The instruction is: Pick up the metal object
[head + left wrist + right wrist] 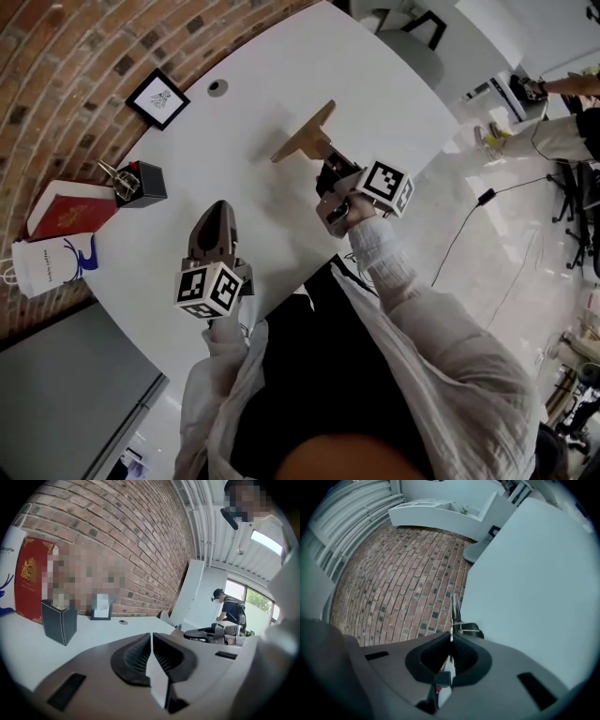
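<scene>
My right gripper (pixel 328 171) hovers over the white table (pixel 244 187), right of centre. In the right gripper view it (pixel 451 641) is shut on a thin metal object (pixel 455 613), a bright strip with a wire loop and a black part (pixel 472 629), which sticks out beyond the fingertips. A tan wooden piece (pixel 305 134) lies just past this gripper; I cannot tell if they touch. My left gripper (pixel 216 214) hangs near the table's front edge; in its own view the gripper (pixel 151 641) is shut with nothing between the jaws.
A black box (pixel 142 183) (pixel 58 620) with metal clips stands at the table's left. Beside it are a red book (pixel 66 214) (pixel 30 581) and a white paper bag (pixel 47 262). A framed picture (pixel 157 98) (pixel 101 606) leans by the brick wall. A person (pixel 229 609) stands far off.
</scene>
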The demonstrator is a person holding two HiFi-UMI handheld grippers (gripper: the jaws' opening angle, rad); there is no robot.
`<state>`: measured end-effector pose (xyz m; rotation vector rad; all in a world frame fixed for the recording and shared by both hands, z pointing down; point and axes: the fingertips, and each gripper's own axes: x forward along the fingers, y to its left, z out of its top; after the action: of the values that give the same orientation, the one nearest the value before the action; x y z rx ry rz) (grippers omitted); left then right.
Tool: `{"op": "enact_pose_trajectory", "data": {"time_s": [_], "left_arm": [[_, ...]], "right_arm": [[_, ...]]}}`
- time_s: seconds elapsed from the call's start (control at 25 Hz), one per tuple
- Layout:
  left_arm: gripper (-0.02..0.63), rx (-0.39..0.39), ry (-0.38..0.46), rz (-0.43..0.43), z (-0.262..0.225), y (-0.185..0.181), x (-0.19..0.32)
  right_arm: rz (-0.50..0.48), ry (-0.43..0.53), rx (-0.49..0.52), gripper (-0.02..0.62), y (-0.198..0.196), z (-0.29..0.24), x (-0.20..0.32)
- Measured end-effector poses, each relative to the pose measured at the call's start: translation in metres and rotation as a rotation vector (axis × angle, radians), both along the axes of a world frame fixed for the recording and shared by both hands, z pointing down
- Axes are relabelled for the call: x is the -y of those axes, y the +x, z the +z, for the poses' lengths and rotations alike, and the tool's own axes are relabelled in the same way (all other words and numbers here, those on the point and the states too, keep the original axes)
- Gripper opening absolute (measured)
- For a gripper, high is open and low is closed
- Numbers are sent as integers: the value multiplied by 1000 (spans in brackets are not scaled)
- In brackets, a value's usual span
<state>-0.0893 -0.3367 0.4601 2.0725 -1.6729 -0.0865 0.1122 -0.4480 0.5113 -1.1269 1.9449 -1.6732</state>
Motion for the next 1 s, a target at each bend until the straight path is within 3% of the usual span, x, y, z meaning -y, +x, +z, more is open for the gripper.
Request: {"op": "enact_pose_trajectory", "data": {"time_s": [0.2,0.6,1.0], "left_arm": [[28,0,37,59,-16,7,-19],[28,4,113,189,-46,30,-77],[28,2,135,301,-52,54,-135]], "right_arm": [[31,74,-51,12,12,-26,-37],[99,228,-246,12,44,-71,-138],[80,319,-479,12,55,-80,-238]]}}
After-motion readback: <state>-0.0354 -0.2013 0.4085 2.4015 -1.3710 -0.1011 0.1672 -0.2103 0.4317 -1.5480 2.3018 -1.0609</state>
